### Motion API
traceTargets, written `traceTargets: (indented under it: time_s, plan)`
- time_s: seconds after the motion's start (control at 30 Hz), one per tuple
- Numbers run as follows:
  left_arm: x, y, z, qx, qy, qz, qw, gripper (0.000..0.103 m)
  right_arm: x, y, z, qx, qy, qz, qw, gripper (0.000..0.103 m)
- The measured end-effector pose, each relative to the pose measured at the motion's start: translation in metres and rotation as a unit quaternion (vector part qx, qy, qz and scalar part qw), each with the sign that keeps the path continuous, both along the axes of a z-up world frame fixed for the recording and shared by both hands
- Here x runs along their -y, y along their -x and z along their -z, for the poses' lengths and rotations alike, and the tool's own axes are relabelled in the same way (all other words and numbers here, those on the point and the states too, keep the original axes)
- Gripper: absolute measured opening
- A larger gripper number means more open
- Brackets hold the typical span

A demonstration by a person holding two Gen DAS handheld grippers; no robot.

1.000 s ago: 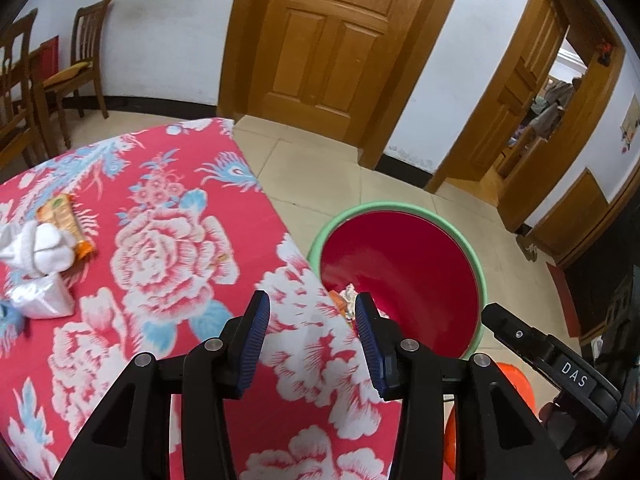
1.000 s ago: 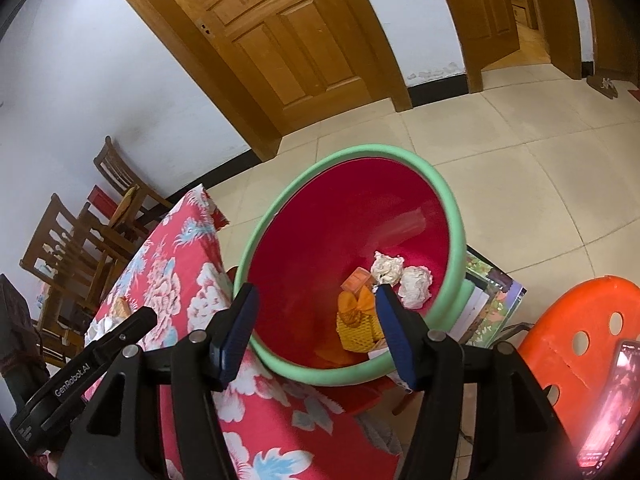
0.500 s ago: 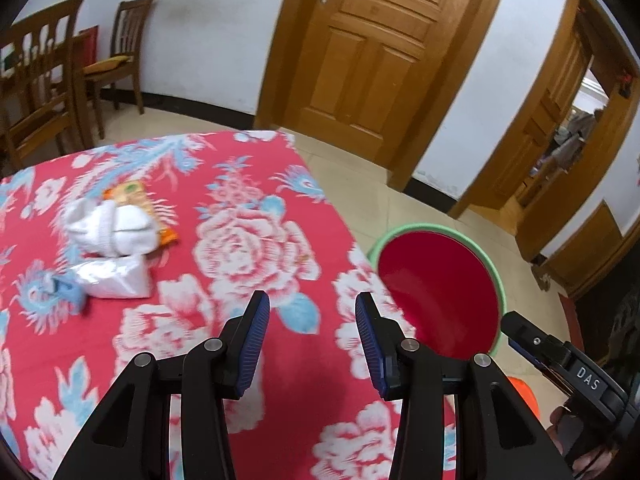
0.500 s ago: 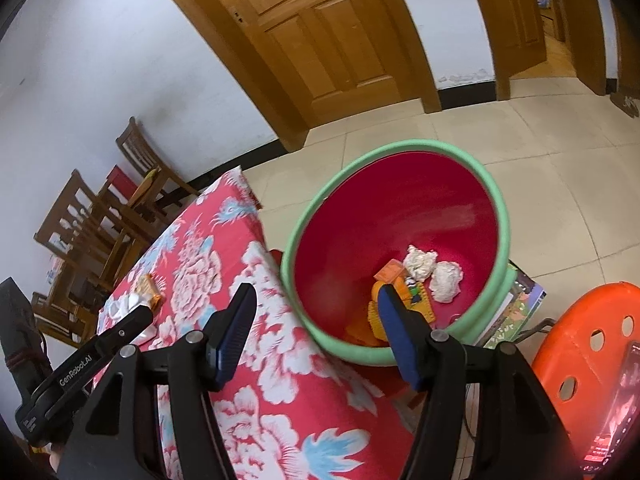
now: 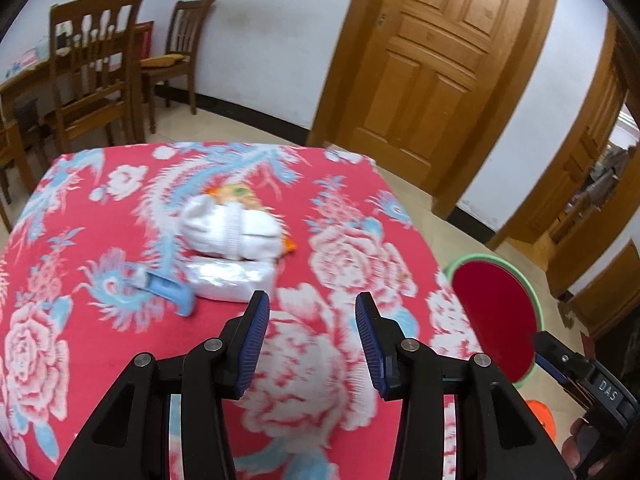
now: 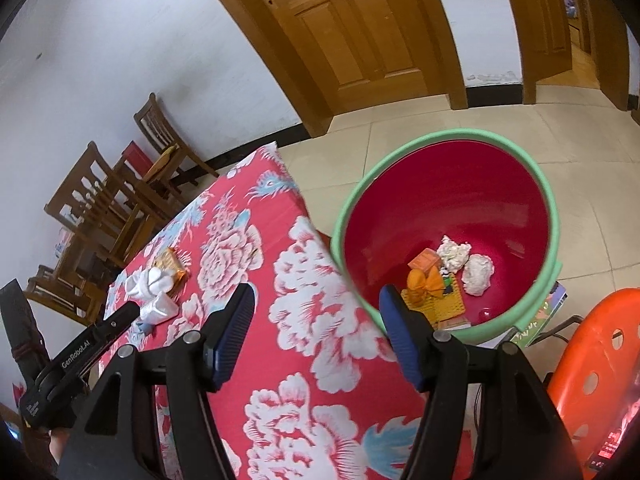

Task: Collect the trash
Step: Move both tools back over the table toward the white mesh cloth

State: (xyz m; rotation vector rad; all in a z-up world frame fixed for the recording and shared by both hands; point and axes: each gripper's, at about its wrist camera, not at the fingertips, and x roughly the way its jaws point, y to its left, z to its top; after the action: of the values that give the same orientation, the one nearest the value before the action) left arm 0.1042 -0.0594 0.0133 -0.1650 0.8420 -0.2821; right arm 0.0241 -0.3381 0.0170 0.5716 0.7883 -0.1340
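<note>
On the red floral tablecloth (image 5: 100, 352) lie a white bundle of cloth (image 5: 230, 228) on top of an orange snack wrapper (image 5: 236, 194), a white plastic packet (image 5: 230, 280) and a small blue item (image 5: 170, 292). My left gripper (image 5: 311, 304) hovers open and empty just short of the packet. My right gripper (image 6: 316, 296) is open and empty above the table's edge, beside the red bin with a green rim (image 6: 400, 156). Inside the bin are crumpled white paper (image 6: 454, 254) and orange wrappers (image 6: 426, 280).
The bin (image 5: 480, 258) stands on the floor off the table's right corner, on a magazine (image 6: 544, 312). An orange plastic stool (image 6: 592, 352) is near the bin. Wooden chairs (image 5: 96, 72) stand behind the table, and a closed wooden door (image 5: 432, 60) is beyond.
My left gripper has swung left from the bin toward the trash on the table, which now lies just ahead of it. My right gripper has drawn back from over the bin to the table edge.
</note>
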Motion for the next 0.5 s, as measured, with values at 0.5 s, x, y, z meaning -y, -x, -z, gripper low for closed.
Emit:
traceTargets:
  time_s: [0.5]
  plan:
    - [-0.036,-0.049,0.019,-0.01,-0.031,-0.046,0.9984,0.059,-0.023,-0.015,0.007,-0.02,0.011,-0.02,1.0,0.068]
